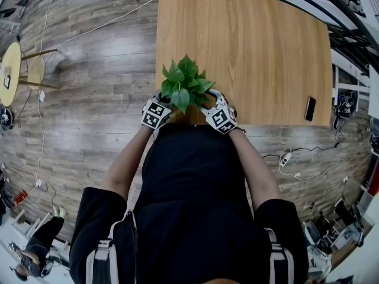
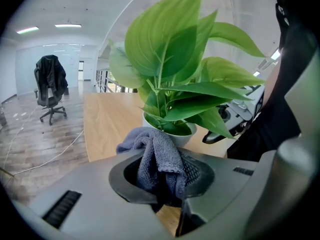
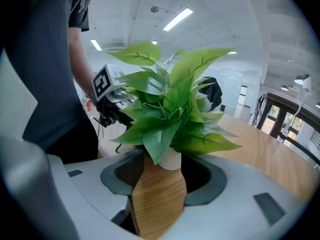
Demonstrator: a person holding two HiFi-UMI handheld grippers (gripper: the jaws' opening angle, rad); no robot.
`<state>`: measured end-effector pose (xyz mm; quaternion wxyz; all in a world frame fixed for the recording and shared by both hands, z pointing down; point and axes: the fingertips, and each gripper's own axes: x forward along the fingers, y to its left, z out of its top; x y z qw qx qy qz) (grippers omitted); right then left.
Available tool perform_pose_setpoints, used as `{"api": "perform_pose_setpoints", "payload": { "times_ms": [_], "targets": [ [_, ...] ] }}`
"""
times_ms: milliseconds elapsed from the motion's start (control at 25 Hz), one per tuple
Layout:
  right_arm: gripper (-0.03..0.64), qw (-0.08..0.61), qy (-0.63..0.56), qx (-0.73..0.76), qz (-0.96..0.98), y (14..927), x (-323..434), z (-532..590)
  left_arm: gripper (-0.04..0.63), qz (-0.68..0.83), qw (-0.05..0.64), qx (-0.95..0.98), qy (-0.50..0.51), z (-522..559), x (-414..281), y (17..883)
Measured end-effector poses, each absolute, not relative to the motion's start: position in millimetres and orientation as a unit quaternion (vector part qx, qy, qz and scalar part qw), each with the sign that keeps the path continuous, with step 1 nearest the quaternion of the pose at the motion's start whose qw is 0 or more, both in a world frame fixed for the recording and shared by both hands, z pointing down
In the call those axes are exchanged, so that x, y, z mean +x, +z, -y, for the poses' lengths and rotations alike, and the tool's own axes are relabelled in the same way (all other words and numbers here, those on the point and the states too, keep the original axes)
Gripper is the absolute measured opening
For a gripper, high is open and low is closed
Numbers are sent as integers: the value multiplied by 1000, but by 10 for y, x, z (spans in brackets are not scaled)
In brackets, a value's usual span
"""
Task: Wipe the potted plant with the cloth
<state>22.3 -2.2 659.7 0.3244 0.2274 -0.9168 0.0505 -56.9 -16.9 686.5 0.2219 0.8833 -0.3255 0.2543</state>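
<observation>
The potted plant (image 1: pixel 184 83), with broad green leaves in a small white pot (image 2: pixel 176 133), stands at the near edge of the wooden table (image 1: pixel 249 46). My left gripper (image 2: pixel 162 178) is shut on a grey cloth (image 2: pixel 156 156), which bunches up out of the jaws just in front of the pot. It sits at the plant's left (image 1: pixel 156 112). My right gripper (image 3: pixel 167 173) is open at the plant's right (image 1: pixel 219 118). The white pot (image 3: pixel 170 159) stands at its fingertips, and I see no contact with the pads. In the head view the pot is hidden under the leaves.
A dark phone (image 1: pixel 310 108) lies near the table's right front corner. Cables run over the wooden floor (image 1: pixel 89 99). An office chair with a jacket (image 2: pixel 49 86) stands far off. A round yellow stool (image 1: pixel 13 73) is at the left.
</observation>
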Motion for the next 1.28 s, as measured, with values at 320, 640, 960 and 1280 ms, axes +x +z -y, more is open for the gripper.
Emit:
{"api": "perform_pose_setpoints", "payload": {
  "times_ms": [320, 640, 960, 1280],
  "targets": [
    [233, 321, 51, 248, 913, 6591, 411, 200, 109, 333, 190, 882, 273, 319, -646, 6824],
    [233, 318, 36, 238, 917, 6535, 275, 239, 109, 330, 198, 886, 259, 307, -588, 6794],
    [233, 332, 36, 240, 912, 6550, 285, 280, 109, 317, 205, 886, 268, 134, -494, 6811],
    [233, 330, 38, 248, 910, 6552, 332, 293, 109, 306, 197, 891, 272, 34, -374, 6782]
  ]
}}
